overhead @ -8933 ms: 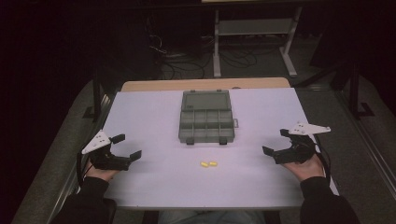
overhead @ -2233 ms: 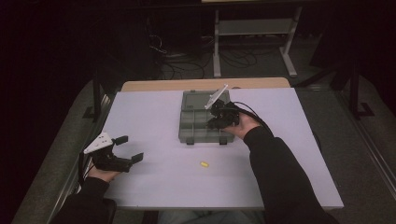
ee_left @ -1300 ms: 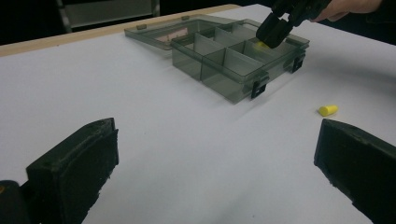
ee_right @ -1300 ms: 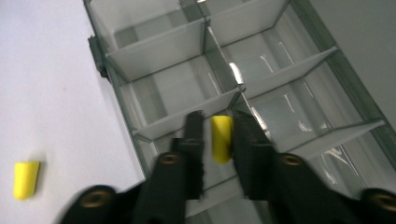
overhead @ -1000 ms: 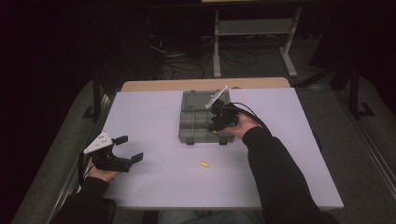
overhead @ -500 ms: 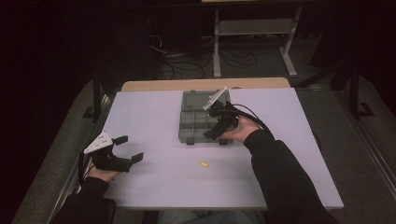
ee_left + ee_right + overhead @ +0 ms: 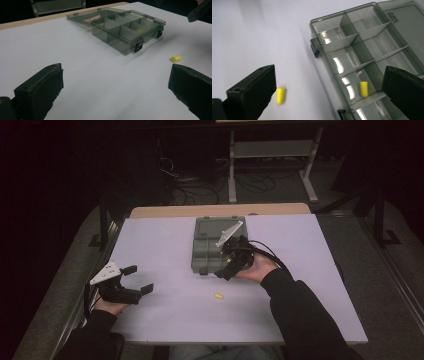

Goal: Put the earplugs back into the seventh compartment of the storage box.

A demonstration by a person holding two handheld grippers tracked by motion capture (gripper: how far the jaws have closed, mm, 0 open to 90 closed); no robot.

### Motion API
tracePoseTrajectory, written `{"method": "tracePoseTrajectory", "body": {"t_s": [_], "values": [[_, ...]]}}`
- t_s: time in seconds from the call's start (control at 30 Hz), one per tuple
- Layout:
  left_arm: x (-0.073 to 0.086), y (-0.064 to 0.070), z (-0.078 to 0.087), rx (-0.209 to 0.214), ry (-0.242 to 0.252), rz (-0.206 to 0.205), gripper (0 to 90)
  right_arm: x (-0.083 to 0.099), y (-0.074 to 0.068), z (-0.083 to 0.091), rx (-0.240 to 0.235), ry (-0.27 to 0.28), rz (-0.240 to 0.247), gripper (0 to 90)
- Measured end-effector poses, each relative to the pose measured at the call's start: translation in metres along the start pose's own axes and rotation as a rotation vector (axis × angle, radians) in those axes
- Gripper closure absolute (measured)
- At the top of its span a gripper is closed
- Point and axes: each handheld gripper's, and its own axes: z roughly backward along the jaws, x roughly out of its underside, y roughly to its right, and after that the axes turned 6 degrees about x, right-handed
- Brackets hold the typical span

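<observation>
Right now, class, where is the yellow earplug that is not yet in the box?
In the high view, the yellow earplug lies on the table, just in front of the organizer box.

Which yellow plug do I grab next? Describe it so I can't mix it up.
On the white table, look in front of the grey compartment box. The yellow plug lies alone on the bare tabletop; its twin sits inside a box compartment.

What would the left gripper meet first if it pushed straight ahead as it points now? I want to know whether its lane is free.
Probably bare table: the left gripper stands open with nothing between its jaws. Farther along sits the compartment box; the yellow earplug lies off right. Depth is unclear.
</observation>
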Motion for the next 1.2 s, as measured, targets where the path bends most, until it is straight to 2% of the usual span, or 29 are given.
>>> {"method": "tracePoseTrajectory", "body": {"t_s": [0.2, 0.57, 0.87, 1.2], "values": [[0.000, 0.000, 0.000, 0.000, 0.000, 0.000, 0.0, 0.006, -0.007, 0.000, -0.026, 0.011, -0.004, 0.0], [0.000, 0.000, 0.000, 0.000, 0.001, -0.001, 0.0, 0.015, -0.023, -0.011, -0.059, 0.002, 0.024, 0.0], [0.000, 0.000, 0.000, 0.000, 0.000, -0.001, 0.0, 0.026, -0.035, -0.026, -0.092, -0.020, 0.043, 0.0], [0.000, 0.000, 0.000, 0.001, -0.001, -0.002, 0.0, 0.034, -0.047, -0.033, -0.117, -0.046, 0.065, 0.0]]}}
